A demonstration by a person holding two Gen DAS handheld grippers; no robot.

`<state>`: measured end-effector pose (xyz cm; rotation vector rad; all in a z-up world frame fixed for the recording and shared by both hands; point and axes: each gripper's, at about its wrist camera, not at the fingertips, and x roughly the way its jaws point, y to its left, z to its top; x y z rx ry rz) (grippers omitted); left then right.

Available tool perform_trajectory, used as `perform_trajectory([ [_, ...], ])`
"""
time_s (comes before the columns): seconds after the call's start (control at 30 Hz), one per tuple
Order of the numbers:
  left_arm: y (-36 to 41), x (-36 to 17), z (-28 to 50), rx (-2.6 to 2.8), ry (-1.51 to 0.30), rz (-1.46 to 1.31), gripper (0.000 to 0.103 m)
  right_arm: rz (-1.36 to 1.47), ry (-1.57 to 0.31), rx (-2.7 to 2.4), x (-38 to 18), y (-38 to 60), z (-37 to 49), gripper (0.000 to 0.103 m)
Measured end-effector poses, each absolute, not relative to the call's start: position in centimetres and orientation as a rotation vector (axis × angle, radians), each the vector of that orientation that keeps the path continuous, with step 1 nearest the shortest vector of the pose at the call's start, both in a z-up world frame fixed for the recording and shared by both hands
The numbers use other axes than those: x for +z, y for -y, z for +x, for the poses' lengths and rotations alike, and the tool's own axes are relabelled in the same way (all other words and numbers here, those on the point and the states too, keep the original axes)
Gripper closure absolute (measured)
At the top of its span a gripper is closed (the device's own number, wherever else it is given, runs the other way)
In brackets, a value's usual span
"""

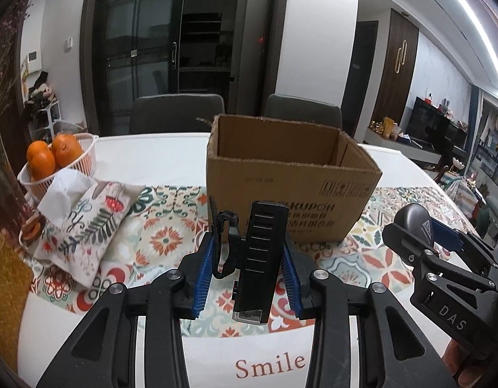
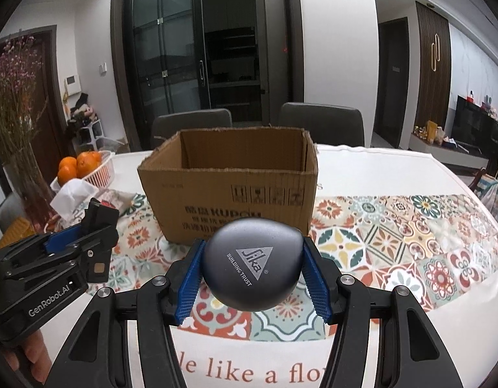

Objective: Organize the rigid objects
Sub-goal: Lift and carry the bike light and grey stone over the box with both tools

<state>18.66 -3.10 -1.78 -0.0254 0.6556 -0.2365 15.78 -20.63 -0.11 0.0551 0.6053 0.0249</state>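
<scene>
Gripping: left tongs [image 1: 249,258] clamp a black clip-on device [image 1: 262,258]; right tongs [image 2: 252,268] a grey case [image 2: 252,263]; box [image 2: 229,187] interior hidden.

Cardboard box [image 1: 291,194] floor hidden

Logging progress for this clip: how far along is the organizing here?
Done: nothing visibly packed; the box shows only bare inner walls, though its floor is hidden. In hand: the left tool is shut on a black clip device, the right tool on a grey Sika case, both in front of the box. Left: placing both in the box.
</scene>
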Motion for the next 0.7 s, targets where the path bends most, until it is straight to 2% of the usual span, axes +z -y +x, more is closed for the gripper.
perform_trajectory([
  [0.7,3.8,2.6,22.3,-0.27,-0.573,-0.025,0.064,0.069,-0.512,0.051,4.7,20.7,18.8,0.044],
])
